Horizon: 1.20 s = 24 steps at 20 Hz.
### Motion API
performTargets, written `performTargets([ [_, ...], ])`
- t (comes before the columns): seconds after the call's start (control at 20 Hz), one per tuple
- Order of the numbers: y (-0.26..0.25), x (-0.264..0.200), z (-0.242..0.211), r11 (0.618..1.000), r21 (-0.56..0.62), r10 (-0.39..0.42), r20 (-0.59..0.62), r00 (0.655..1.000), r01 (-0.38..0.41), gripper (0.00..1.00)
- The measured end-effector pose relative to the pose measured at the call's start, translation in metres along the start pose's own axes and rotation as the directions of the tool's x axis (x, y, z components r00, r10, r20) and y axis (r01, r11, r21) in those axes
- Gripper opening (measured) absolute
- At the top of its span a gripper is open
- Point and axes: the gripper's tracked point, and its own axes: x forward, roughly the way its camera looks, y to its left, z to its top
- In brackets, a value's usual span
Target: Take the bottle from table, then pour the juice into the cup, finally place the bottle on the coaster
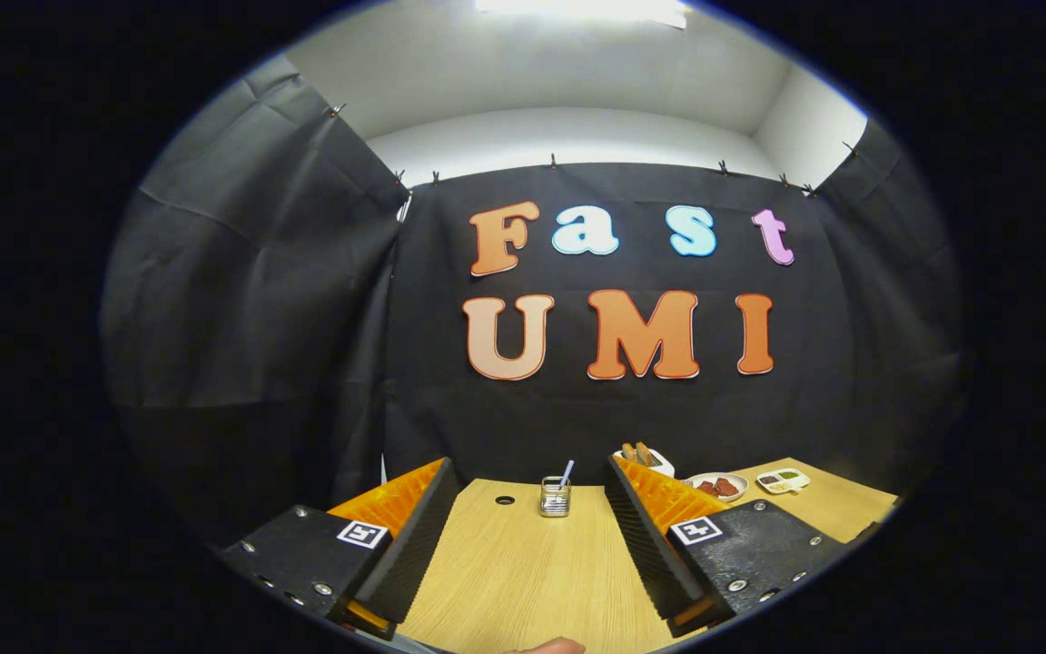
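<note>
My gripper [530, 481] stands open above a light wooden table [523, 572], with nothing between its two fingers. Beyond the fingers, near the far edge by the black cloth wall, stands a small clear glass cup [555, 497] with a straw sticking out of it. I see no bottle or coaster from here.
To the right beyond the fingers are a white dish of bread-like pieces [646, 457], a plate with red food [716, 486] and a small tray with dark items [783, 479]. A small round dark hole [505, 500] marks the table. A fingertip [548, 647] shows at the near edge.
</note>
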Motion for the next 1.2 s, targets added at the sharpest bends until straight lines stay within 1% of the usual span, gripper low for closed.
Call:
performTargets([
  [0.2, 0.001, -0.008, 0.012, 0.999, -0.024, 0.025, 0.042, 0.999, -0.024, 0.97],
  [0.4, -0.020, -0.004, 0.014, 0.997, -0.079, -0.016, 0.063, 0.998, 0.021, 0.97],
  [0.7, -0.029, 0.005, 0.006, 0.998, -0.068, 0.009, 0.041, 0.999, -0.006, 0.97],
  [0.85, -0.045, 0.008, 0.001, 0.995, -0.098, -0.012, 0.039, 0.999, 0.016, 0.97],
  [1.2, -0.051, 0.014, 0.002, 0.997, -0.082, -0.001, 0.038, 0.999, 0.004, 0.97],
])
